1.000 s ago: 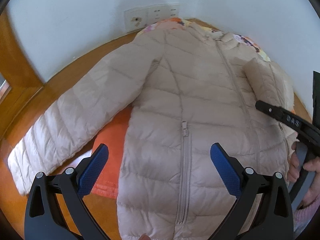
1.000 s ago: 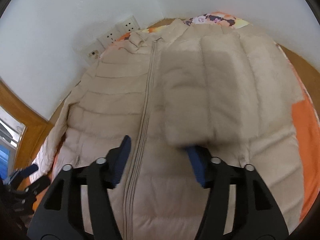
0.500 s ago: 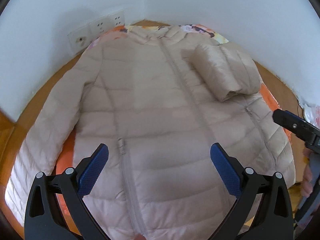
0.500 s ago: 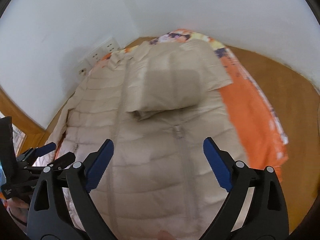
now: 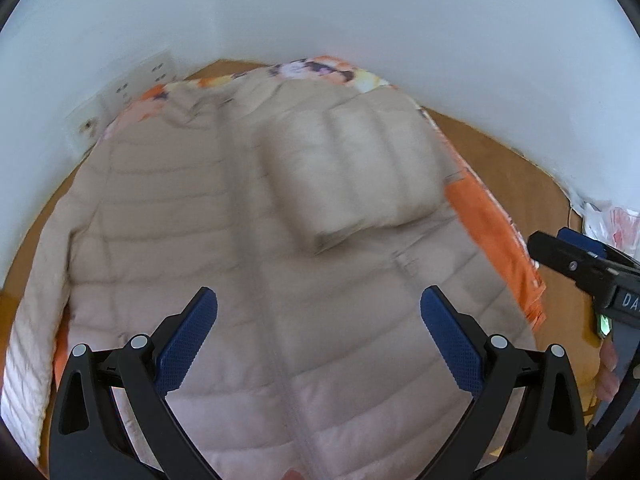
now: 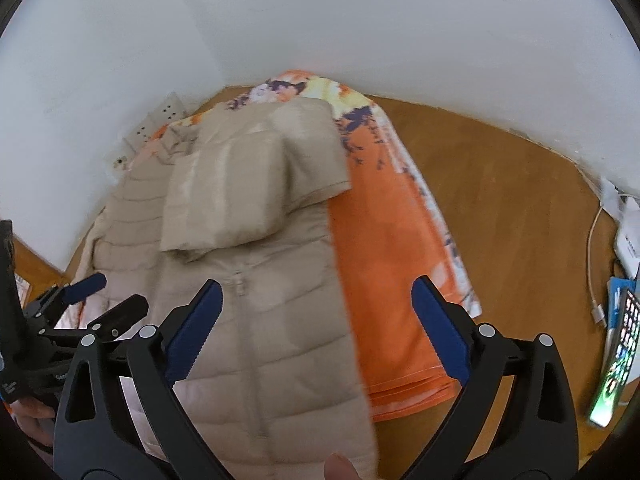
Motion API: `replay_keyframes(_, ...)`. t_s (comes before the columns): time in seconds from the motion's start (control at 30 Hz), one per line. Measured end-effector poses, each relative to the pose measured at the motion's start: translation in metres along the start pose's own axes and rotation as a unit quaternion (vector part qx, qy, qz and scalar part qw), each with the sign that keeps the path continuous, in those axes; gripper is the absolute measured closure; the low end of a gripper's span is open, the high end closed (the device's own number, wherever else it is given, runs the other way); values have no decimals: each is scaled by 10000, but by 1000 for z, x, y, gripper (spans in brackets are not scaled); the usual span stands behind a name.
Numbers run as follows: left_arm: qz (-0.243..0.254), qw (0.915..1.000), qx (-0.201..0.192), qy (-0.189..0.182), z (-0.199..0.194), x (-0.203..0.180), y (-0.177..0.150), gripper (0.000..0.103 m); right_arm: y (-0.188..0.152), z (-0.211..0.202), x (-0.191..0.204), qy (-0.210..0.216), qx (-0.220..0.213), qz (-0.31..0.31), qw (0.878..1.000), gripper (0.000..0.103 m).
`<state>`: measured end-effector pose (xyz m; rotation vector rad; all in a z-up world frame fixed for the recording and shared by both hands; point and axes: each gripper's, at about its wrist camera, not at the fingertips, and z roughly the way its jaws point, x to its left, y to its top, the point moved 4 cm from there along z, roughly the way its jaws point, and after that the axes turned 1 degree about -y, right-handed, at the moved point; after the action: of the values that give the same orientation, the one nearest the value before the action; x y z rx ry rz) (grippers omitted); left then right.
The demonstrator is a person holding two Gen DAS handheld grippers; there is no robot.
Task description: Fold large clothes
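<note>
- Left gripper (image 5: 318, 336): its blue-padded jaws stand wide apart with nothing between them, hanging above the lower front of the coat (image 5: 224, 240).
- Right gripper (image 6: 316, 332): its jaws are opening, already wide, and empty; they hang over the coat's right edge, where it meets the orange cloth (image 6: 384, 264).
- The coat, a beige quilted puffer, lies front up and zipped on the cloth, collar toward the white wall (image 6: 360, 20), hem toward the cameras.
- Done: the right sleeve (image 6: 244, 184) lies folded across the chest, its cuff near the zip.
- Left to do, by my reading: the left sleeve (image 5: 32, 320) lies stretched out along the coat's side, unfolded; the body itself is at full length and not yet folded.
- The cloth rests on a wooden floor (image 6: 500, 200); a phone (image 6: 618, 352) and a cable (image 6: 596, 276) lie at the far right, well apart from the coat.
- So the fold looks under halfway.
</note>
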<state>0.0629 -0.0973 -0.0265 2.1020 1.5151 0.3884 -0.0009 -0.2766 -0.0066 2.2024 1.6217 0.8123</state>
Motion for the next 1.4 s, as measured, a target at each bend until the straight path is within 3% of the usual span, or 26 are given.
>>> replay_keyframes(0.23,130,9998,80,124,26,-39,10,6,9,10,-34,-57,115,34,9999,8)
replay_keyframes(0.43,532,9981,-96,285,46,-75,25,6,15,20,-60,-39,239,120,9996,8)
replay_keyframes(0.7,882,9929,-266,753,80,-97,40,10,15,34,-83,118,435,359,9983,8)
replay_keyframes(0.83,872,9905,-361,998,87,-94,46,30,16,37,-88,193,472,382,9980,8)
replay_keyframes(1.1,638,9934,-128,943,99,-87,49,37,19,39,-84,389,458,362,9975,8)
replay_keyframes(1.2,574,9938,-125,939,98,-86,48,50,19,38,-81,422,450,325,9976,8)
replay_keyframes(1.27,543,9946,-129,870,95,-85,48,66,18,37,-78,439,449,309,9975,8)
replay_keyframes(1.4,219,9973,-229,660,81,-72,51,78,15,38,-75,445,478,298,9974,8)
